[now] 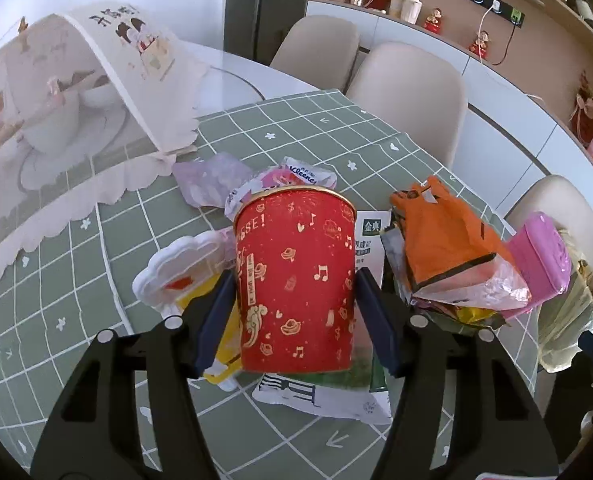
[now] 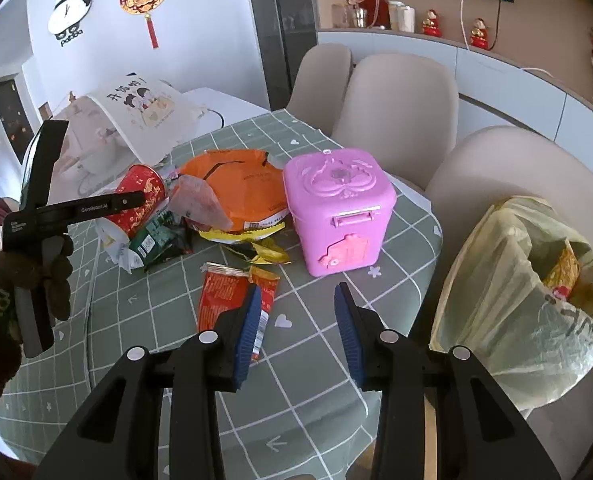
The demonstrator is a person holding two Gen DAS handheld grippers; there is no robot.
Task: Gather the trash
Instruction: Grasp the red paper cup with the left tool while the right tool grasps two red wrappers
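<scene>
A red paper cup (image 1: 296, 280) with gold drawings stands between the fingers of my left gripper (image 1: 296, 316); the jaws sit against its sides. The cup also shows in the right wrist view (image 2: 142, 200), lifted and tilted over the trash pile. Wrappers, an orange plastic bag (image 1: 444, 236) and a Kleenex pack (image 1: 304, 172) lie around it. My right gripper (image 2: 298, 332) is open and empty above the table's near edge, beside a red snack wrapper (image 2: 220, 296). A yellowish trash bag (image 2: 528, 292) hangs open at the right.
A pink plastic box (image 2: 340, 208) stands on the green checked tablecloth (image 2: 168, 320). A mesh food cover (image 1: 56, 92) over dishes stands at the far left. Beige chairs (image 2: 396, 104) line the table's far side.
</scene>
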